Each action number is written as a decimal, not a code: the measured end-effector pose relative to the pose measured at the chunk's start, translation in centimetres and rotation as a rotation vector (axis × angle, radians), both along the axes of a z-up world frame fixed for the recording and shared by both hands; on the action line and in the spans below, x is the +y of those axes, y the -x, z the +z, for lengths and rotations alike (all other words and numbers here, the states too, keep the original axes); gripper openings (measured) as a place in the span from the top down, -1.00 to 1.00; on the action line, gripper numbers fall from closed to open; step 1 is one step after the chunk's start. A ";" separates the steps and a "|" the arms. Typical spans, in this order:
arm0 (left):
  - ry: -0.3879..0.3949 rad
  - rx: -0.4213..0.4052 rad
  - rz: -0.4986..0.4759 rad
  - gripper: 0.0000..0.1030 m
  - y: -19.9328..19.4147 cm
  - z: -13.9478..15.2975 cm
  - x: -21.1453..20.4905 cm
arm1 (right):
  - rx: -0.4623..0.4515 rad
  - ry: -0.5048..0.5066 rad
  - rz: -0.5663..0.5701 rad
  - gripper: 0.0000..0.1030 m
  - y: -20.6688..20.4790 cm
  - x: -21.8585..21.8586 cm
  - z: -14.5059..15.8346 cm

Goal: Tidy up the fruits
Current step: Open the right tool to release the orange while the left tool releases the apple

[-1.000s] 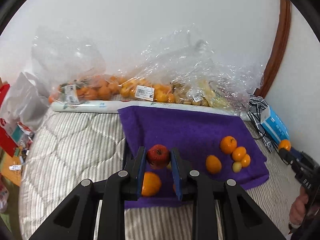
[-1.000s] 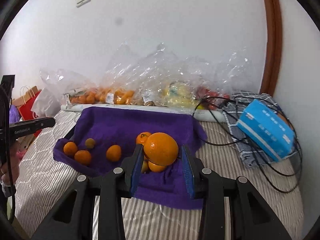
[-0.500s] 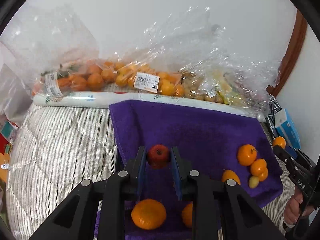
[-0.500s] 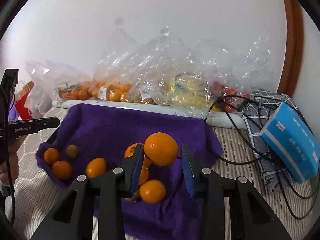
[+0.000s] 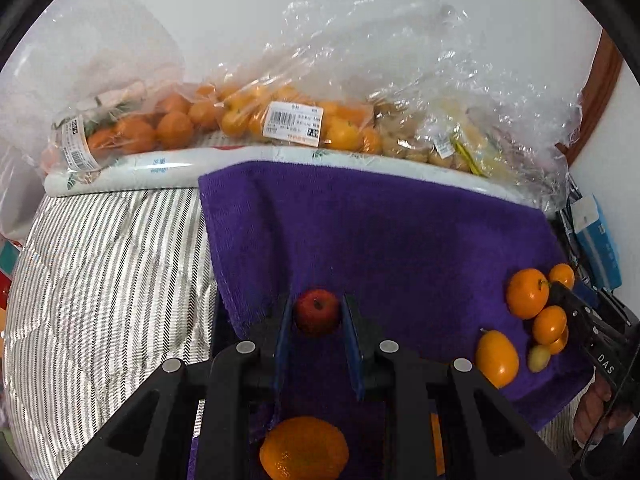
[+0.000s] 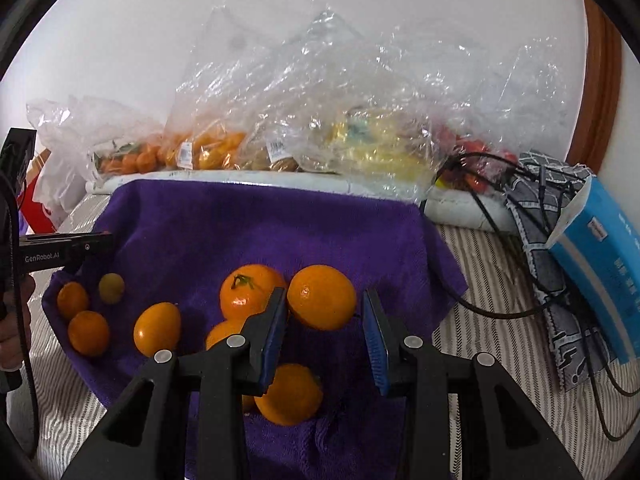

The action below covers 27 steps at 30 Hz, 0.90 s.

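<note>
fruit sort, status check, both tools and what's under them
Left tool shut on red apple. Right tool holding an orange. Both over purple towel; loose oranges right below, crowding the drop spots.

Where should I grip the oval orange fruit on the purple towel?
Take the oval orange fruit across its narrow middle, from above, pads on its long flanks: bare purple towel shows on both sides, and its tapered ends may slip.

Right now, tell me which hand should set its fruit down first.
Probably right: its tool holds an orange beside loose oranges on the purple towel. The left tool holds the only apple.
</note>
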<state>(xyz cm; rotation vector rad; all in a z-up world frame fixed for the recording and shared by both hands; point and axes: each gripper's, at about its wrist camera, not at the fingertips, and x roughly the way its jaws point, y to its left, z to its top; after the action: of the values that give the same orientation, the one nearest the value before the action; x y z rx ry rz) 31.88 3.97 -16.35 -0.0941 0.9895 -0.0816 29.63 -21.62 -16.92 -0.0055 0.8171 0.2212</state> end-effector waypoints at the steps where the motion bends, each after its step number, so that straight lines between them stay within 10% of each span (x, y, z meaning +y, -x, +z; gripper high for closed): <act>1: 0.000 0.003 -0.002 0.55 0.0 -0.1 0.0 | 0.005 -0.003 0.002 0.27 0.0 0.0 -0.1; 18: -0.071 -0.007 -0.024 0.54 -0.6 -1.3 -0.8 | 0.015 0.032 0.018 0.28 0.0 0.5 -1.0; 27: -0.076 0.003 -0.030 0.11 -0.5 -1.0 -1.1 | -0.005 0.033 0.024 0.03 0.2 0.5 -0.6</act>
<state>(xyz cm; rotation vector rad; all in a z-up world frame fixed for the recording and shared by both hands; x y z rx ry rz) 32.41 2.92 -17.40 -0.0095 0.9965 -0.0714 29.46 -21.09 -17.49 -0.0467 0.8157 0.2308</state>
